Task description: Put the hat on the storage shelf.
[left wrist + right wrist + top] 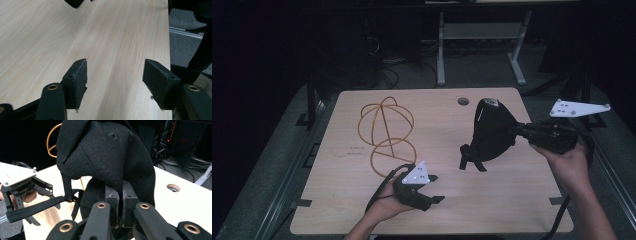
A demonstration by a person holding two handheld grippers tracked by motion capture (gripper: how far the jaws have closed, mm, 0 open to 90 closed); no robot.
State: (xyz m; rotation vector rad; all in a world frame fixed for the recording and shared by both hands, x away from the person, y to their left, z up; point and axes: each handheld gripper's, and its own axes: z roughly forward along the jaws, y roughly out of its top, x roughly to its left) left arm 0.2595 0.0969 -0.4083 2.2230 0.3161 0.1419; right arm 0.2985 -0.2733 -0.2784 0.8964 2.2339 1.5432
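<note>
A black cloth cap point(492, 135) hangs above the right half of the wooden table point(352, 200), its strap point(472, 162) dangling toward the top. My right gripper point(517, 131) is shut on the cap's fabric from the right; in the right gripper view the jaws point(122, 197) pinch the cloth point(107, 157) and the strap point(37, 207) trails left. My left gripper point(436, 188) rests low near the front edge, to the cap's front left and apart from it. It is open over bare wood, with nothing between the pads point(77, 77).
A looped orange cord point(384, 130) lies on the table's left half, behind my left hand. A round cable hole point(463, 101) sits near the far edge. Beyond the table are a white desk frame point(442, 50) and floor cables. The table's right edge point(168, 37) drops to grey floor.
</note>
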